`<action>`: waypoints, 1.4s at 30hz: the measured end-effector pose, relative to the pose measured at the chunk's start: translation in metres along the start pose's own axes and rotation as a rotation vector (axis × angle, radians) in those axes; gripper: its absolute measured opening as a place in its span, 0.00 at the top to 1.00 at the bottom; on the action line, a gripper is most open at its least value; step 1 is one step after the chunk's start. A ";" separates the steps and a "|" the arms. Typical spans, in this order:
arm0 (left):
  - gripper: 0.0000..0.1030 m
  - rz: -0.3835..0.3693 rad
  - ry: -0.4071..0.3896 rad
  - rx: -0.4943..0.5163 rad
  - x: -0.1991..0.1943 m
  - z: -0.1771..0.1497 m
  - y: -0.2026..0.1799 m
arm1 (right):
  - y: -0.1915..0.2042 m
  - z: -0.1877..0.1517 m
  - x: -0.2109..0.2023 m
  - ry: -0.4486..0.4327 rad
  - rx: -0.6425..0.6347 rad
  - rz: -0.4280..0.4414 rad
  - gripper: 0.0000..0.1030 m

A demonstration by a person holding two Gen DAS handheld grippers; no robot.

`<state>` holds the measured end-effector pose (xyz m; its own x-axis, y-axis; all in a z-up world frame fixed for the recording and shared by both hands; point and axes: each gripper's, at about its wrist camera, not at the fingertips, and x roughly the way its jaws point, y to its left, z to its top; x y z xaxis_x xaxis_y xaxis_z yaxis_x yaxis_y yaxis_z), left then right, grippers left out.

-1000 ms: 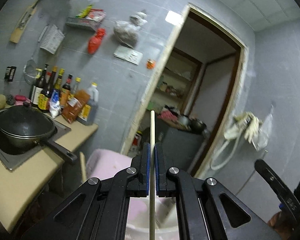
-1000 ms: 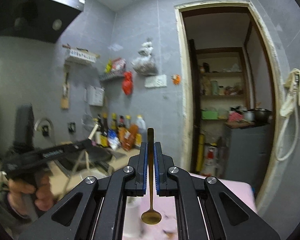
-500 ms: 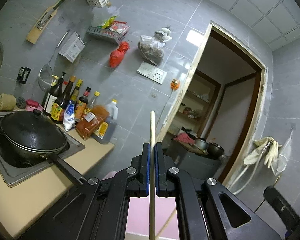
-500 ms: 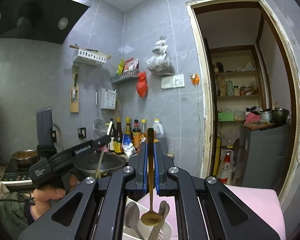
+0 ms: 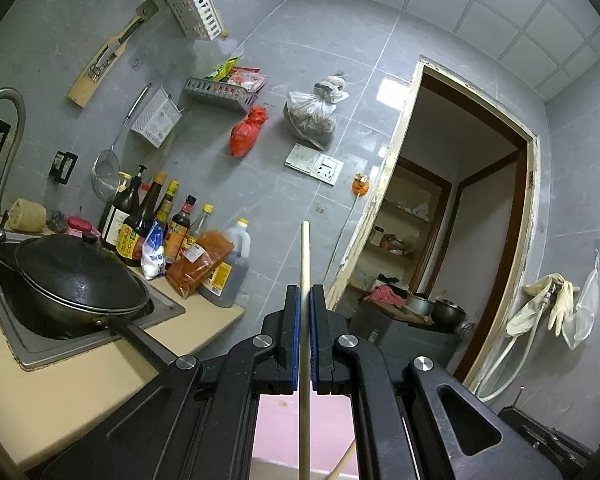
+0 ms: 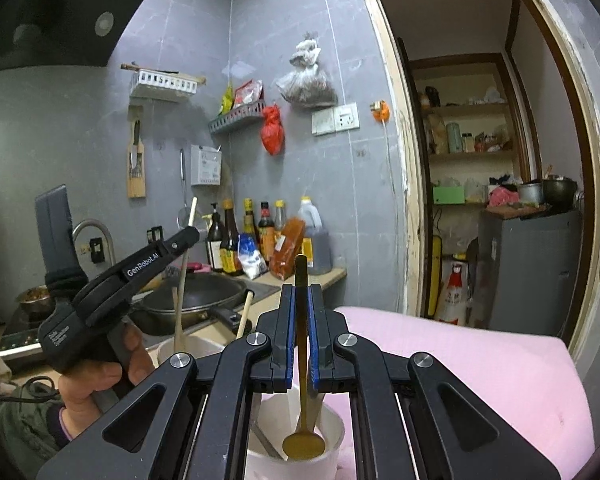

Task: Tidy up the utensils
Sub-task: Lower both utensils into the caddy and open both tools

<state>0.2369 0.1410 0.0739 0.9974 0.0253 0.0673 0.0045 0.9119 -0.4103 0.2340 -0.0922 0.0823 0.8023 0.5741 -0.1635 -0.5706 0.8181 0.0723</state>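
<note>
Right wrist: spoon (image 6: 303, 444) bowl seemingly inside white cup's (image 6: 332, 454) rim.

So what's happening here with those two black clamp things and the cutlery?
A person is sorting utensils with a handheld gripper in each hand. The right gripper is clamped on a gold spoon, bowl down over a white cup on the pink surface. The left gripper pinches a wooden chopstick, with a second cup below it.

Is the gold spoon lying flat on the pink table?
No, the gold spoon is clamped in the right tool, its bowl hanging down over a white cup.
</note>
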 end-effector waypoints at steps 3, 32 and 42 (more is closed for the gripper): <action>0.98 0.003 0.008 0.006 -0.001 -0.004 0.002 | -0.001 -0.006 0.001 0.016 0.005 0.005 0.96; 0.97 -0.021 0.167 0.143 -0.024 -0.021 -0.006 | -0.011 -0.021 0.001 0.079 0.072 0.030 0.90; 0.96 -0.025 0.252 0.164 -0.021 -0.033 -0.005 | -0.009 -0.019 -0.008 0.063 0.071 0.024 0.79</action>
<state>0.2183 0.1221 0.0450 0.9835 -0.0820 -0.1611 0.0383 0.9654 -0.2580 0.2298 -0.1045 0.0647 0.7744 0.5923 -0.2224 -0.5742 0.8056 0.1460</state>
